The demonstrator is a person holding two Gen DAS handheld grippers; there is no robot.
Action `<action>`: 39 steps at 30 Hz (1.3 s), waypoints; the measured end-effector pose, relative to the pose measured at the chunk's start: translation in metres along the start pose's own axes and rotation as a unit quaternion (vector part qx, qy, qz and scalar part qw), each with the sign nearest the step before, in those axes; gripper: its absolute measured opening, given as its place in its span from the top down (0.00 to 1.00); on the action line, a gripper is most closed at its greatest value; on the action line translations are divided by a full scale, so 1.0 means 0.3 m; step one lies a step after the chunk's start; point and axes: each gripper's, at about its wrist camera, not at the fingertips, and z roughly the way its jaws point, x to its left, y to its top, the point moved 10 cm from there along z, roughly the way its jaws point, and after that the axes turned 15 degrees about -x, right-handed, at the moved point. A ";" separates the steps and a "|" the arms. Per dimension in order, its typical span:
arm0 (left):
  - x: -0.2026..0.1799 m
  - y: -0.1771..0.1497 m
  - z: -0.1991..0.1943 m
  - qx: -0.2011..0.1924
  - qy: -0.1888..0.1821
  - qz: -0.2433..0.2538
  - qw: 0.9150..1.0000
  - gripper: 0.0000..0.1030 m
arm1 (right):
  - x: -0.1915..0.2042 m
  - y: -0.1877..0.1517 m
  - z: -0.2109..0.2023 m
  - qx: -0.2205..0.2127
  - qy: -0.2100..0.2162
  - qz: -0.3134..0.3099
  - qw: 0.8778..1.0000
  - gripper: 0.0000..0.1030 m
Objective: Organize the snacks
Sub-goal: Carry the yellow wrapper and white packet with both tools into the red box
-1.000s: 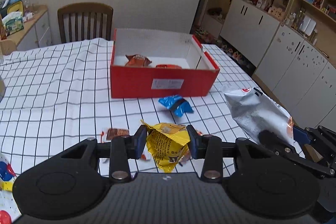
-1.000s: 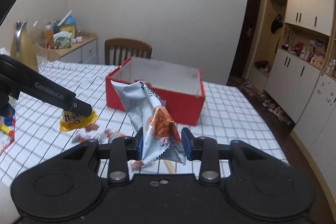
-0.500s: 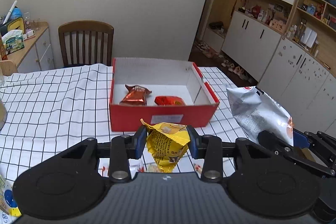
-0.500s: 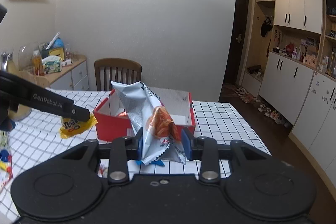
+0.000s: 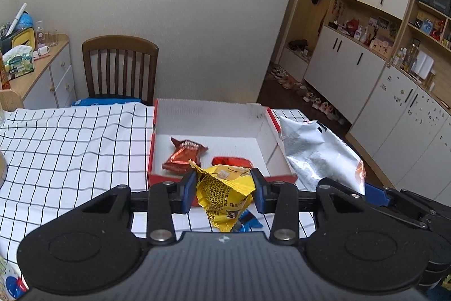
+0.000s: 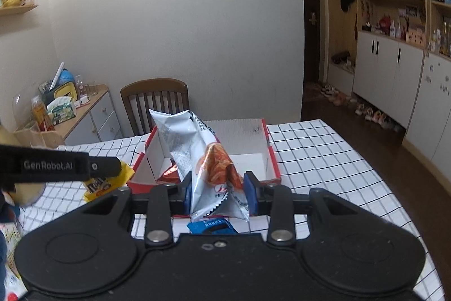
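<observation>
Carrying snacks: left tongs (image 5: 224, 189) pinch crinkly yellow packet (image 5: 222, 196), right tongs (image 6: 217, 193) pinch silver-orange bag (image 6: 205, 160); next I drop both into red cardboard box (image 5: 225, 116).

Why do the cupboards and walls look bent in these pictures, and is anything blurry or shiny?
Left wrist view: the fisheye lens bows the tall white cupboards, and the corners go black; the crinkled yellow snack packet in the left claw is sharp. Right wrist view: the same bending at the edges; the silver foil snack bag in the right claw catches soft glare; nothing looks blurred.
</observation>
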 end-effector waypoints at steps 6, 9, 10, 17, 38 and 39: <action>0.018 0.033 0.084 -0.001 0.015 -0.004 1.000 0.62 | 0.018 0.026 0.083 0.005 -0.007 0.015 1.000 0.66; 0.034 0.043 0.130 -0.002 0.026 -0.006 1.000 0.62 | 0.013 0.032 0.133 0.010 -0.015 0.025 1.000 0.66; 0.041 0.045 0.146 -0.002 0.031 -0.006 1.000 0.62 | 0.010 0.033 0.152 0.011 -0.019 0.026 0.999 0.66; 0.070 0.061 0.254 0.010 0.039 -0.004 0.999 0.62 | -0.015 0.029 0.276 0.024 -0.036 0.031 0.999 0.66; 0.121 0.003 0.466 0.045 0.063 0.014 0.997 0.62 | -0.038 -0.135 0.565 0.104 -0.068 0.012 0.992 0.66; 0.123 0.000 0.477 0.044 0.066 0.016 0.997 0.62 | -0.034 -0.142 0.566 0.106 -0.068 0.011 0.992 0.66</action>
